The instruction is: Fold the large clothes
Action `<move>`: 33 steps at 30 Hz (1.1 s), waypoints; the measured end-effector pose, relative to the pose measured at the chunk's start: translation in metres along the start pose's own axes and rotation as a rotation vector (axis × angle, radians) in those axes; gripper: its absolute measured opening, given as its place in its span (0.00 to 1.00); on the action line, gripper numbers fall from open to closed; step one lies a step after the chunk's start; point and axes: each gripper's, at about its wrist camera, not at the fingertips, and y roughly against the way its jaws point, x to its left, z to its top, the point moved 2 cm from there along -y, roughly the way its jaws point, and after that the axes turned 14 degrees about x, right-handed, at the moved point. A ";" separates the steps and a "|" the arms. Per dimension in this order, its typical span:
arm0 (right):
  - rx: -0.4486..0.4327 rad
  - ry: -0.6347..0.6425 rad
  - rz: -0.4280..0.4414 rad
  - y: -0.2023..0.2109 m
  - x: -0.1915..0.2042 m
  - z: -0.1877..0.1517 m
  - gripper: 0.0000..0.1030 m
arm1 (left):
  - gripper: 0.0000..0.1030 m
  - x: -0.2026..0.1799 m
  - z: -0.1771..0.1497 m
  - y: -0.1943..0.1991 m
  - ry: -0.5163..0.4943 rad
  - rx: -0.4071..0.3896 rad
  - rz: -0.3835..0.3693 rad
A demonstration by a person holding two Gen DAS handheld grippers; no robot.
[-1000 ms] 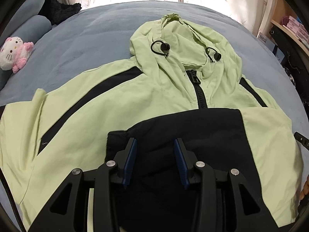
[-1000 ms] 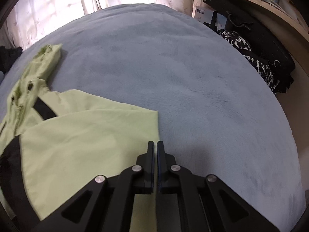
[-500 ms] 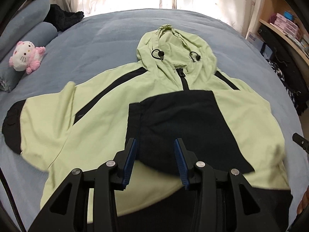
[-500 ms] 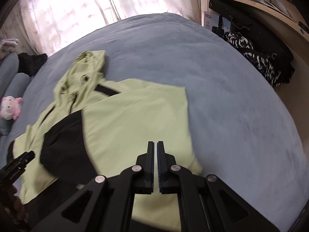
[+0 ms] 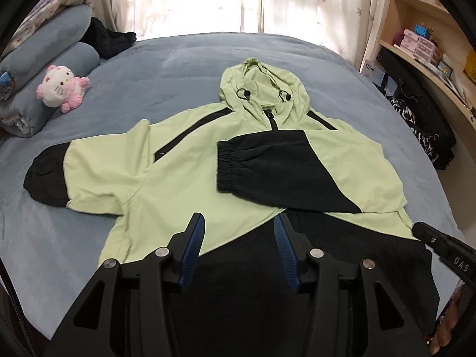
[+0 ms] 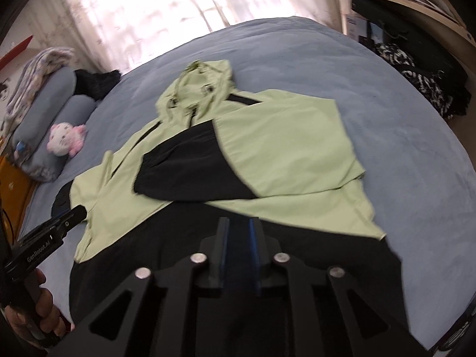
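Left wrist view shows a pale green and black hooded jacket (image 5: 184, 160) spread flat on the blue bed (image 5: 166, 68), hood toward the curtained window. One sleeve (image 5: 285, 166) lies folded across the chest with its black cuff near the zip; the other sleeve (image 5: 86, 166) stretches out sideways. The left tongs (image 5: 238, 235) hang above the hem, their jaws moderately apart after just widening, nothing between them. The right tongs (image 6: 238, 232), blurred in the right wrist view, have just been opening to a narrow gap, empty, over the black hem. A plush toy (image 5: 61, 87) rests against rolled grey pillows (image 5: 50, 62).
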 end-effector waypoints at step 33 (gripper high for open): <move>-0.054 0.386 -0.001 -0.067 0.290 -0.013 0.22 | 0.65 0.297 -0.032 -0.017 0.371 0.024 -0.058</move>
